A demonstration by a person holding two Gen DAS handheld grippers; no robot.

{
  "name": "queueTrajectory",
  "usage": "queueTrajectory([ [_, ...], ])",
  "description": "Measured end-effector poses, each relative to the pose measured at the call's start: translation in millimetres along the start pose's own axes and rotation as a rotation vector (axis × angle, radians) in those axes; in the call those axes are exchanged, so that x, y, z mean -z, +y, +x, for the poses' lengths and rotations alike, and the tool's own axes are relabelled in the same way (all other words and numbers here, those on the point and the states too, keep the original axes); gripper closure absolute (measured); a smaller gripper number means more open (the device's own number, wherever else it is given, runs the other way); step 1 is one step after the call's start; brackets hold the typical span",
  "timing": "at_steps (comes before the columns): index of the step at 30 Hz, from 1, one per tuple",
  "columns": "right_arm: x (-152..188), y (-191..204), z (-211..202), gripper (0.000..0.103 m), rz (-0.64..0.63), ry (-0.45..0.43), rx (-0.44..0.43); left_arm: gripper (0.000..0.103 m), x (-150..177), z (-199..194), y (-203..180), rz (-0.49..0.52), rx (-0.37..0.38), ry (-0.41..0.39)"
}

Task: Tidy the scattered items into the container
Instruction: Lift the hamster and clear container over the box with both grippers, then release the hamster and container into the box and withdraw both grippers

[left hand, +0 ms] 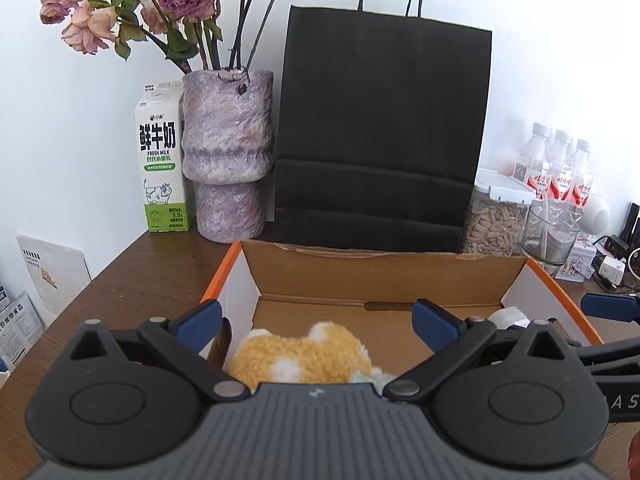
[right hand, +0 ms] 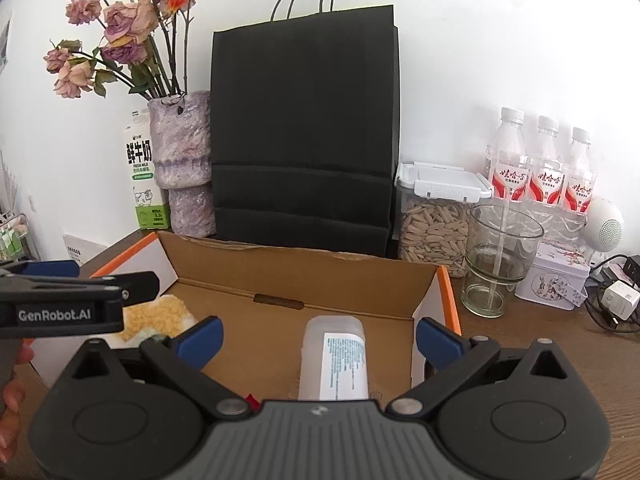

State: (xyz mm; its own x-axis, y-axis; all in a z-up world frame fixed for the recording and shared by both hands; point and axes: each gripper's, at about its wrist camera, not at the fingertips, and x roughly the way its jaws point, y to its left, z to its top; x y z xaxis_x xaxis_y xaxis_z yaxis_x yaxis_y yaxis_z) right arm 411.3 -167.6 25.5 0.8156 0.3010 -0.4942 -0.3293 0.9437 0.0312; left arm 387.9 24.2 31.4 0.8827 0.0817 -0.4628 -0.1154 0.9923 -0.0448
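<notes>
Just beneath left tool [left hand: 316, 322]: plush toy [left hand: 300, 354].

I see a plain white wall [right hand: 480, 40] at the far side, evenly lit by soft daylight. Below it runs a dark brown wooden table [left hand: 132, 276]. Along the far edge stand a black paper bag [right hand: 304, 120] and a vase of dried roses [left hand: 228, 152].

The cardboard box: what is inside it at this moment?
Inside the cardboard box lie a yellow plush toy on its left and a white tube on its right. The grippers' bodies hide the box's near part.
</notes>
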Motion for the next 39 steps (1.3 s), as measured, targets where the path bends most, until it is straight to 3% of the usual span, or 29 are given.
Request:
queueTrajectory([
  [8, -5.2, -0.1, -20.8, 0.000, -0.013, -0.029, -0.004, 0.000, -5.6, -26.9, 0.7, -0.011, 0.026, -0.067],
  [21, 0.3, 8.2, -91.6, 0.000, -0.090, -0.140, 0.024, 0.000, 2.2, -98.3, -0.8, -0.008, 0.077, -0.196],
  [39, 43.1, 10.9, -184.6, 0.000, -0.041, -0.201, 0.040, 0.000, 38.4, -171.9, 14.1, -0.067, 0.097, -0.197],
])
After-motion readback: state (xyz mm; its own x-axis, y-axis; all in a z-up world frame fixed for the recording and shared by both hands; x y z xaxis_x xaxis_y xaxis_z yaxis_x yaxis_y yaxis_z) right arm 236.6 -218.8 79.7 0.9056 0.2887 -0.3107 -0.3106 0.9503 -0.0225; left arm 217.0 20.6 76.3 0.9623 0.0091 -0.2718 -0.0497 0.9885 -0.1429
